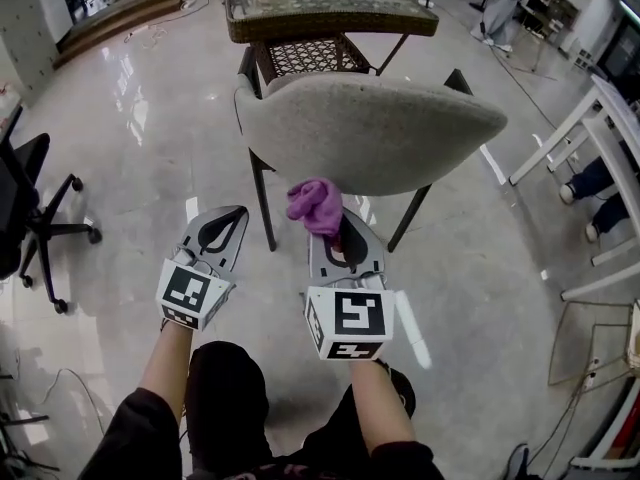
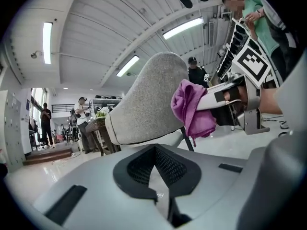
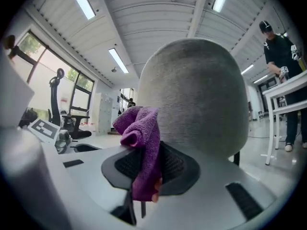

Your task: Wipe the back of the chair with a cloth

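A grey upholstered chair back (image 1: 370, 128) curves across the middle of the head view, on thin dark legs. My right gripper (image 1: 335, 236) is shut on a bunched purple cloth (image 1: 316, 206), held just below the lower edge of the chair back. The right gripper view has the cloth (image 3: 141, 143) pinched between the jaws, with the chair back (image 3: 196, 95) filling the space close behind it. My left gripper (image 1: 222, 226) is shut and holds nothing, left of the cloth and short of the chair. Seen from the left gripper view, the cloth (image 2: 191, 108) hangs beside the chair back (image 2: 144, 104).
A wicker-edged glass table (image 1: 325, 8) stands behind the chair. A black office chair (image 1: 35, 208) sits at the left. White table frames (image 1: 600, 158) and a person's legs (image 1: 595, 193) are at the right. Glossy floor (image 1: 140, 118) surrounds the chair.
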Tool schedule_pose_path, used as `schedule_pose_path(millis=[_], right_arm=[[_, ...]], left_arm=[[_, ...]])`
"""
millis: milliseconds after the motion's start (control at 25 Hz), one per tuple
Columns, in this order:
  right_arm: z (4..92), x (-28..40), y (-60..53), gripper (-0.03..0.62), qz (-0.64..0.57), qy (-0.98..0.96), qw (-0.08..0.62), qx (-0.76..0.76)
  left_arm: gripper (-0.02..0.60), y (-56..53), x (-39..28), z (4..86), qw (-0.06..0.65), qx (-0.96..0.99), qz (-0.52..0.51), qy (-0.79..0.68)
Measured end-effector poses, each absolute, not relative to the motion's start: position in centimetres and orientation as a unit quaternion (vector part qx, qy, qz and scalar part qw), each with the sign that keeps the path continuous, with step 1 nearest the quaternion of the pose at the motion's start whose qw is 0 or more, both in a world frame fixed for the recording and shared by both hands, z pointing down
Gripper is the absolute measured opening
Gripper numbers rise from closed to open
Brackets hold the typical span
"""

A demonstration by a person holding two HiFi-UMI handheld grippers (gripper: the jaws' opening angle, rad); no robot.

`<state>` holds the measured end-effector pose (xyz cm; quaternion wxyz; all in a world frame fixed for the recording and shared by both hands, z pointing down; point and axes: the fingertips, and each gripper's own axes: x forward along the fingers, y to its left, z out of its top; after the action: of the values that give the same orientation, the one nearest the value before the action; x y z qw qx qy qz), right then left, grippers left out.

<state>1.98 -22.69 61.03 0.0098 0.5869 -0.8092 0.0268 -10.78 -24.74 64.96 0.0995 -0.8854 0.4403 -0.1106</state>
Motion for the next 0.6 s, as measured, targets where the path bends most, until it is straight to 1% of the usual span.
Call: schedule_pose_path(millis=[160,320,440,600], right_arm=[[61.4,-2.3,-25.4,0.091,0.029,-0.827,0.022,0.561],[61.5,-4.4,-27.4,0.091,0.037,-0.833,0.029,0.551],[61.9,-3.9,-28.1,0.091,0.043,-0.827,0.033,0.559],[62.2,-1.5,-28.1,0.089,0.044,-0.813,0.031,0.580]], left_arm=[[0.009,-25.4,-12.8,65.4,0.084,-0.878,-0.106,0.459],[0.009,-25.5,-13.9,65.9,0.073,-0.874,-0.116,0.466],[0.009,-25.5,-14.5,66.5,0.070,-0.871,-0.121,0.471],[0.009,-25.8,-14.6,66.6,0.065,-0.871,-0.118,0.473]])
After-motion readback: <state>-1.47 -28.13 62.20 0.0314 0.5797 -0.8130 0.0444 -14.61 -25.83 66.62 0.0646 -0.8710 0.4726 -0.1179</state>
